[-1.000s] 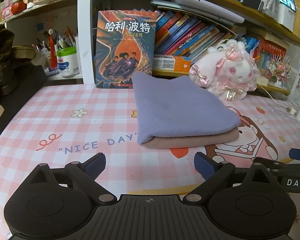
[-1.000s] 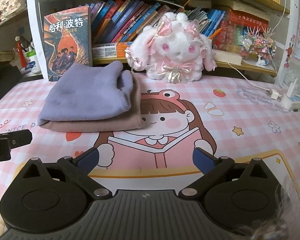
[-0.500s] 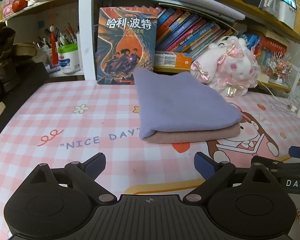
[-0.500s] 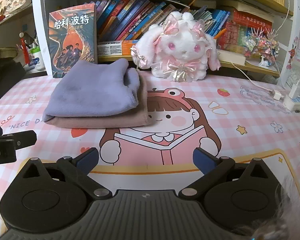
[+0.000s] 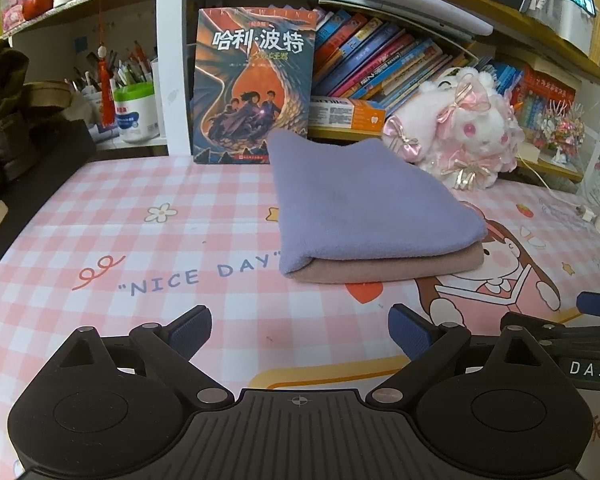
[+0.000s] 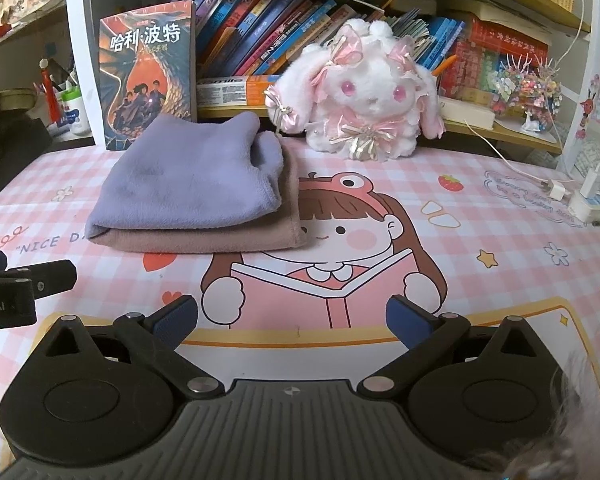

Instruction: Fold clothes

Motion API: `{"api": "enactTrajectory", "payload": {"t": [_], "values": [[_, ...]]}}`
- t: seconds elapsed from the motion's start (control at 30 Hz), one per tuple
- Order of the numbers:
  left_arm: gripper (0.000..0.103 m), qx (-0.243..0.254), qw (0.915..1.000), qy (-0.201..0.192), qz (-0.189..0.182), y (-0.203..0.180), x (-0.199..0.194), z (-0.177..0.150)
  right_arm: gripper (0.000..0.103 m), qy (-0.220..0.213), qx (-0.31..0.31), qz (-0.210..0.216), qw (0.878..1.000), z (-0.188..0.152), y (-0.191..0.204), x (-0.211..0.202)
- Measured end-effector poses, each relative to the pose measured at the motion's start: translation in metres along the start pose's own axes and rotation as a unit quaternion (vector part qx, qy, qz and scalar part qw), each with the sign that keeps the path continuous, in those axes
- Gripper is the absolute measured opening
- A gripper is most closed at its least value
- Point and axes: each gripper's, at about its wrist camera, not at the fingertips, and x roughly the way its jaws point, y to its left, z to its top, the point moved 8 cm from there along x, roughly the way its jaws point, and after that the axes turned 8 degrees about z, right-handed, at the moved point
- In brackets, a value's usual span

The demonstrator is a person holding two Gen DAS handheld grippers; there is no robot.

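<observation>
Folded cloths form my landmark: a lilac cloth (image 5: pixel 364 204) lies stacked on a tan cloth (image 5: pixel 384 270), edges roughly matched, both resting flat on the pink checked desk mat (image 5: pixel 148 240). My left gripper (image 5: pixel 299 330) hangs above the mat on the near side of the stack, jaws spread wide and holding nothing, well apart from the fabric. My right gripper (image 6: pixel 292 318) sits likewise near and to the right of the stack, over the printed cartoon girl (image 6: pixel 332 248), jaws parted and empty. Behind the stack, an illustrated book (image 5: pixel 252 88) stands upright against the shelf. A white plush rabbit (image 6: pixel 364 92) sits behind and to the right of the stack, just beside its far corner; I cannot tell whether they touch. Slanted books (image 6: pixel 268 36) fill the shelf behind both.
</observation>
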Motion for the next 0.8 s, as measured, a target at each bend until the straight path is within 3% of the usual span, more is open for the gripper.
{"api": "enactTrajectory", "payload": {"t": [0.67, 0.8], "values": [[0.097, 0.006, 0.9999, 0.007, -0.007, -0.0026, 0.0028, -0.0023, 0.102, 0.004, 0.005, -0.002, 1.000, -0.0007, -0.0012, 0.0028], [0.101, 0.006, 0.9999, 0.004, -0.008, -0.0023, 0.0018, -0.0019, 0.102, 0.004, 0.005, -0.002, 1.000, -0.0006, -0.0017, 0.0029]]}}
